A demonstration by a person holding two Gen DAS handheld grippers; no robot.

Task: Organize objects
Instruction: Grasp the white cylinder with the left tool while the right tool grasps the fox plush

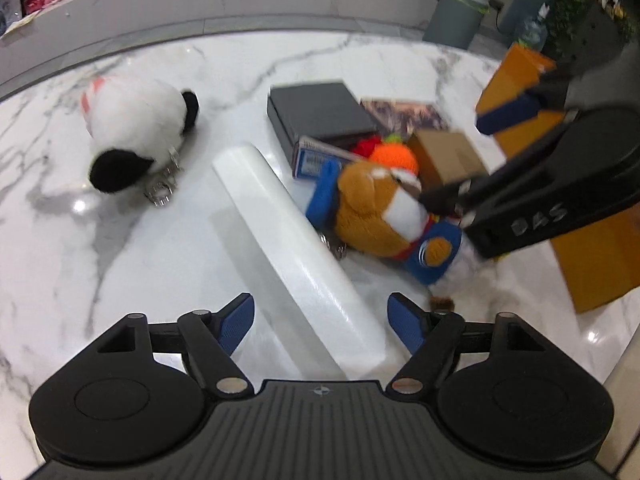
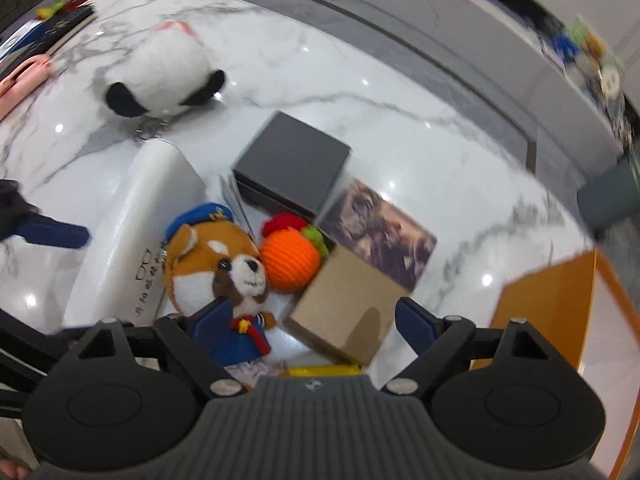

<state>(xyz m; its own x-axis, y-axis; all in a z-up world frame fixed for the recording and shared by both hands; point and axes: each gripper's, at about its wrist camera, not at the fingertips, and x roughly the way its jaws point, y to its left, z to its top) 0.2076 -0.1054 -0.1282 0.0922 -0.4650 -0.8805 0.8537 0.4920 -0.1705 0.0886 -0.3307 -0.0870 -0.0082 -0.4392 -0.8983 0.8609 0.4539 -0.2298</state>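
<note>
The scene is viewed steeply downward from both wrist cameras, close above a marble table (image 1: 120, 264). The same clutter is shared: a white long box (image 1: 296, 248) (image 2: 132, 240), fox plush (image 1: 376, 216) (image 2: 216, 268) and panda plush (image 1: 132, 128) (image 2: 168, 72). The right gripper (image 1: 472, 208) is seen in the left view.

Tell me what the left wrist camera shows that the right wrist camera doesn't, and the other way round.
Only the left wrist view shows the left gripper astride the white tube, jaws open, and a green bin.

Only the right wrist view shows the right gripper open over the brown box, a pink case, and the fox plush's face.

Both show the panda plush, the fox plush, the grey box, the orange knitted ball and the orange carton.
</note>
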